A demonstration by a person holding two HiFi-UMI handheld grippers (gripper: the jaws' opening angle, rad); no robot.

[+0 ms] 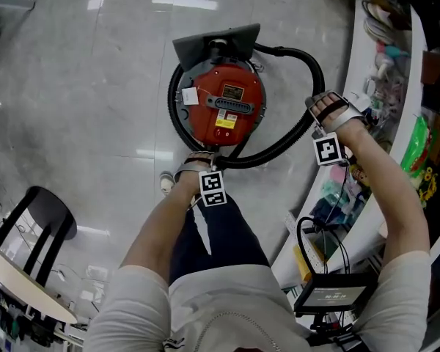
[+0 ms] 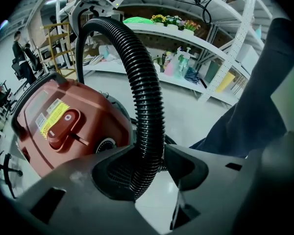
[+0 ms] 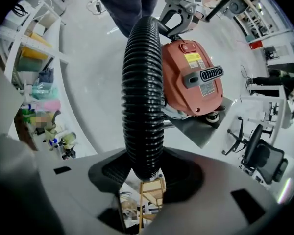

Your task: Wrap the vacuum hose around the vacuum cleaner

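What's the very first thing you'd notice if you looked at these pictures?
The round red vacuum cleaner on the shiny grey floor, in the middle of the head view, jumps out first. Next comes the ribbed black hose curling around it in a big loop. The left tongs and the right tongs each pinch that hose, one close to the vacuum, one out at the loop's right side.

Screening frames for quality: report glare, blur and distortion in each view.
Head view: sharp, ceiling-light glare on the glossy grey floor. Left gripper view: fisheye curves the white shelving; black ribbed hose crisp. Right gripper view: dark vignetted corners, round red vacuum cleaner sharp.
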